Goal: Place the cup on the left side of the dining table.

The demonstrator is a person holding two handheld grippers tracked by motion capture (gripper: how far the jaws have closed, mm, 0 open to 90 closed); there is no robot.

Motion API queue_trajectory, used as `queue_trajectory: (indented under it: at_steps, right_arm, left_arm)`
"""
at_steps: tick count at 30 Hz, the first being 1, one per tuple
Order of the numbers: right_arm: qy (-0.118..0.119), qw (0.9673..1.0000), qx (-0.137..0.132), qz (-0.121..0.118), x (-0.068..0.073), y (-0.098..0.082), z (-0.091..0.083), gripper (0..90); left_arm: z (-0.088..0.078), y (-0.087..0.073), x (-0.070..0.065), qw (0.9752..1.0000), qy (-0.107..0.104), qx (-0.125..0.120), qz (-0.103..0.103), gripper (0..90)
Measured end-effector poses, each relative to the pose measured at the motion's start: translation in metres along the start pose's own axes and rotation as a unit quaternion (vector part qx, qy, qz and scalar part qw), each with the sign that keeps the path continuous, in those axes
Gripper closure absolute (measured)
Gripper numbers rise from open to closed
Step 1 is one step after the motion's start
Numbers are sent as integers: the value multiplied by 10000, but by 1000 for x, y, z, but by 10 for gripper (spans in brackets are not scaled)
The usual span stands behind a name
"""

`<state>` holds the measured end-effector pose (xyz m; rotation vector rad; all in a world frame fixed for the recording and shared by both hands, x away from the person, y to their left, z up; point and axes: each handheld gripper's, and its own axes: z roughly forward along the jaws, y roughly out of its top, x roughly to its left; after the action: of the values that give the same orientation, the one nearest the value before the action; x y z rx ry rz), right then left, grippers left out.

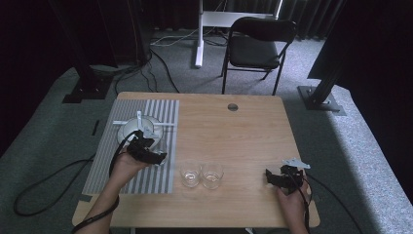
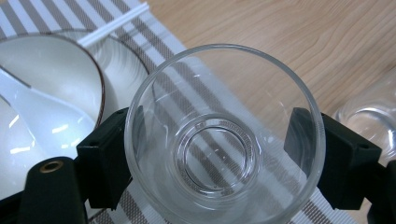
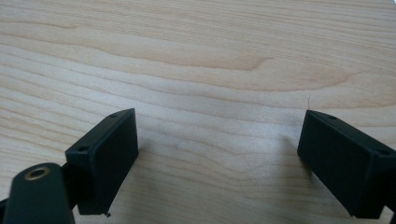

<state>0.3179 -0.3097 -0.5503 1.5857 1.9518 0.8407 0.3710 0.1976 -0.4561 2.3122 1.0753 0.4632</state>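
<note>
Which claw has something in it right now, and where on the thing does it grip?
The left claw holds a clear glass, its jaws pressing opposite sides of the outer wall, above the striped mat. The right claw is open over bare table, holding nothing.

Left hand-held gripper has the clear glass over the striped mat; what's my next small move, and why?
Probably lower the clear glass tumbler onto the striped placemat beside the white bowl. The left hand-held gripper clamps it, apparently above the mat, with bare stripes beneath.
</note>
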Motion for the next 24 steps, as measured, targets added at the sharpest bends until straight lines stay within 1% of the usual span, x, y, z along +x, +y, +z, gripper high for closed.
queue_trajectory:
  at_steps: [4, 7, 10, 12, 13, 16, 18, 21, 22, 24]
  right_arm:
    - [0, 10000, -1, 0, 0, 0, 0, 118]
    - [0, 10000, -1, 0, 0, 0, 0, 118]
    - [0, 10000, 0, -2, 0, 0, 0, 118]
    - [-1, 10000, 0, 1, 0, 0, 0, 118]
    - [0, 10000, -1, 0, 0, 0, 0, 118]
    - [0, 10000, 0, 1, 0, 0, 0, 118]
    - [-1, 10000, 0, -1, 0, 0, 0, 118]
    - [-1, 10000, -1, 1, 0, 0, 0, 118]
    - [-1, 10000, 0, 1, 0, 0, 0, 118]
    - [-1, 10000, -1, 1, 0, 0, 0, 118]
  left_arm:
    - [1, -6, 4, 10000, -5, 39, -20, 188]
    - [2, -9, 5, 10000, 33, 53, -16, 188]
    - [3, -13, 8, 10000, 24, 38, -86, 188]
    - [3, -16, 9, 9999, 47, 61, -70, 188]
    - [3, -17, 10, 9999, 45, 61, -95, 188]
    - [3, -19, 12, 9999, 12, 78, -73, 188]
    - [4, -21, 14, 9999, 16, 79, -119, 188]
    - [5, -23, 15, 9999, 16, 106, -117, 188]
    - [7, -25, 15, 9998, 6, 155, -127, 188]
    - [7, -27, 16, 9998, -28, 84, -181, 188]
